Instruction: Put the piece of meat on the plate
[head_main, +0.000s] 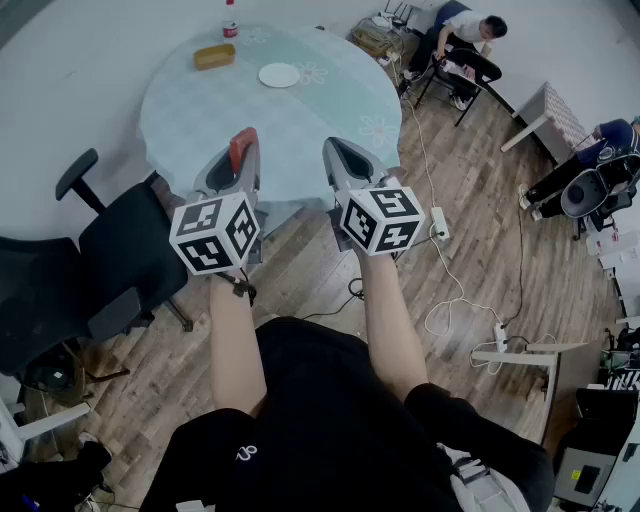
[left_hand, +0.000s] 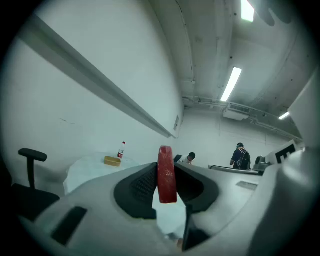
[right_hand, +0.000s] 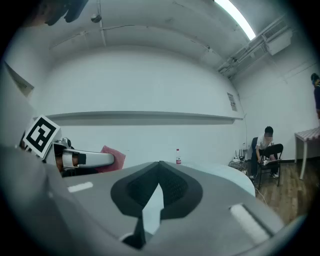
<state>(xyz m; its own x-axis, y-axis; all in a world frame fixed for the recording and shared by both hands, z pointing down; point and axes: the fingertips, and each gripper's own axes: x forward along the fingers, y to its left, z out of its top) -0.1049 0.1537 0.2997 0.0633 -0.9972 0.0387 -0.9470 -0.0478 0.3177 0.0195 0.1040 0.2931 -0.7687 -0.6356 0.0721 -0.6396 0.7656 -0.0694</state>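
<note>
A flat red piece of meat stands on edge between the jaws of my left gripper, which is shut on it. In the left gripper view the meat pokes up past the dark pads. My right gripper is beside it, shut and empty; its tips meet in the right gripper view. Both are held level in front of the near edge of the round table. The white plate lies empty on the table's far side. The right gripper view shows the meat at the left.
A tan tray and a red-capped bottle stand at the table's far edge. Black office chairs are at the left. People sit at the back right. Cables and a power strip lie on the wooden floor.
</note>
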